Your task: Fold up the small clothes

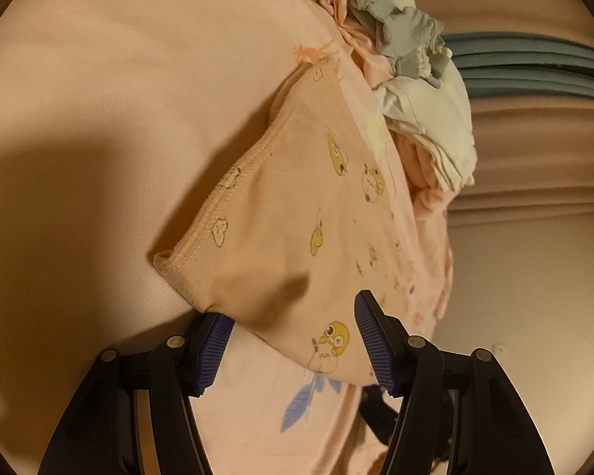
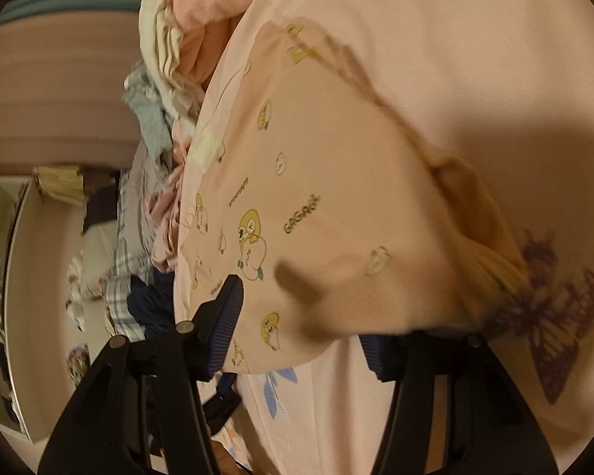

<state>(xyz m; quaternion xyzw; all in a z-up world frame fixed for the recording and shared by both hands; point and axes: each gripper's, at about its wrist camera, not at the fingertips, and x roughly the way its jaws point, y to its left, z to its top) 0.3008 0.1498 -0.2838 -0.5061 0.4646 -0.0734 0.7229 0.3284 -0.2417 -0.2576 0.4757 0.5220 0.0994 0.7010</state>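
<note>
Garment: peach cartoon-print garment [image 1: 281, 213] on pink bed sheet [image 1: 99, 79].
Left gripper [image 1: 293, 340]: spread, straddling its corner.
Right gripper [image 2: 297, 316]: spread, garment between.

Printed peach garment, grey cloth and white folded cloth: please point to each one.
Printed peach garment [image 1: 281, 213], left wrist view, on its middle panel.
Grey cloth [image 1: 406, 35], left wrist view, on its crumpled middle.
White folded cloth [image 1: 439, 118], left wrist view, on its top layer.

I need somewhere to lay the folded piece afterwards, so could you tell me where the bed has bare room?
Free: the plain pink sheet beside the printed peach garment's stitched hem, on the side away from the heap. Crowded: the laundry pile of grey, white and pink clothes bordering the garment's far side, along the bed's edge.
</note>
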